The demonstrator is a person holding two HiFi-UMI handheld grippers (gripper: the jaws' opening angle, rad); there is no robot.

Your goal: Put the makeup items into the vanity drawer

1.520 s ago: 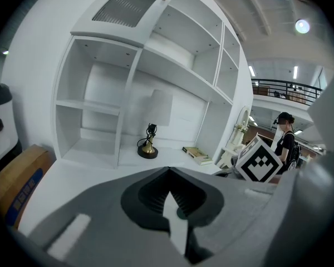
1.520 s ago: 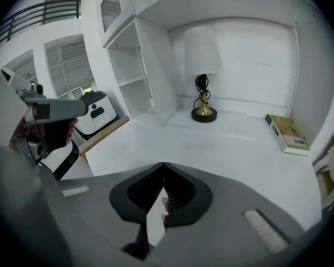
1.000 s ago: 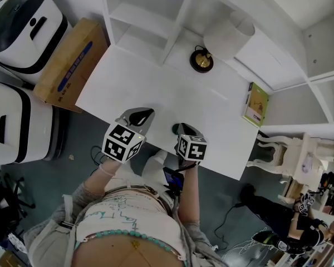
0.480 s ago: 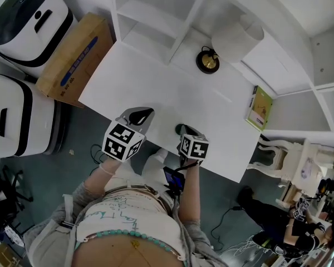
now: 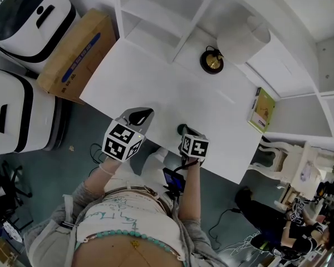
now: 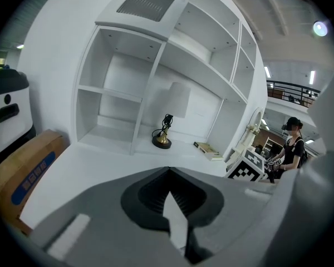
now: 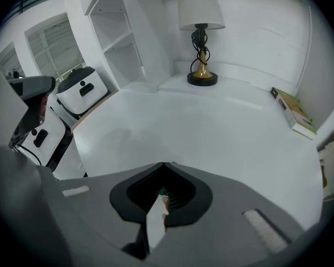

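Left claw [image 5: 147, 112] and right claw [image 5: 182, 129] are both hovering with jaws together over the near edge of the white vanity worktop [image 5: 172, 90]. Lamp [image 5: 212, 62] and book [image 5: 261, 110] are sitting further back.

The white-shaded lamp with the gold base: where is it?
Head view: the lamp stands at the back of the white desk, between the open shelves (left) and the yellow-green book (right).

The lamp [image 5: 212, 62] stands at the back of the table [image 5: 156, 88], before the shelves [image 5: 156, 15]; the book [image 5: 261, 110] lies at its right end (well apart from the lamp); a cardboard box [image 5: 72, 54] sits left, on the floor
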